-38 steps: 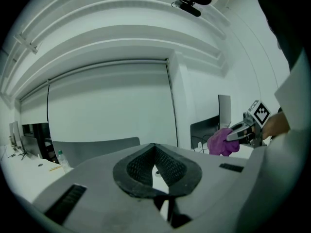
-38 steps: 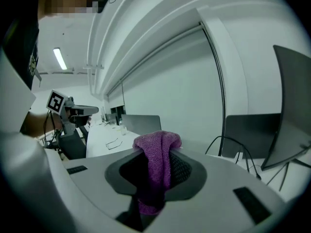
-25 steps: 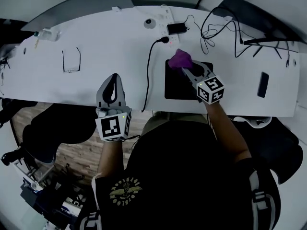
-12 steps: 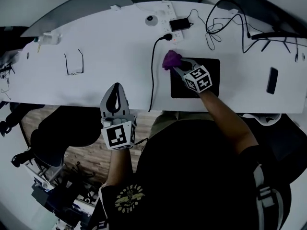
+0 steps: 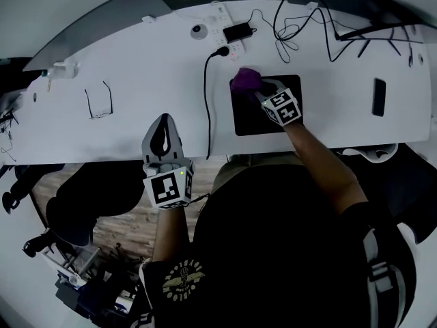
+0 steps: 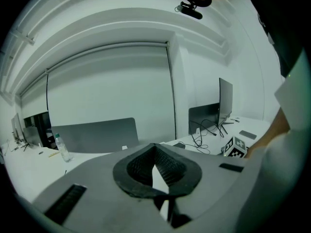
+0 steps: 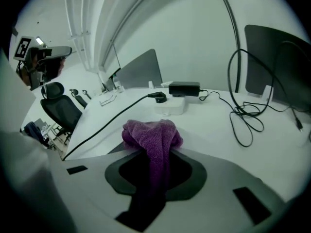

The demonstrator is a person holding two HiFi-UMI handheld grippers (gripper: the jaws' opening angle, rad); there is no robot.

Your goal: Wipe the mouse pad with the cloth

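Note:
A black mouse pad lies on the white desk in front of the person. A bunched purple cloth rests on the pad's far left corner. My right gripper is shut on the cloth and presses it down there. In the right gripper view the cloth bulges out beyond the right gripper, and a sliver of the pad shows to its left. My left gripper hovers at the desk's near edge, well left of the pad. In its own view the left gripper is shut and holds nothing.
A black cable runs along the pad's left side to a plug near a power strip and adapter. Tangled cables lie behind the pad, a phone to its right, glasses and a bottle far left.
The right gripper slid the cloth left along the pad's far edge to its left border, then a little back onto the corner. The left gripper stayed at the desk edge.

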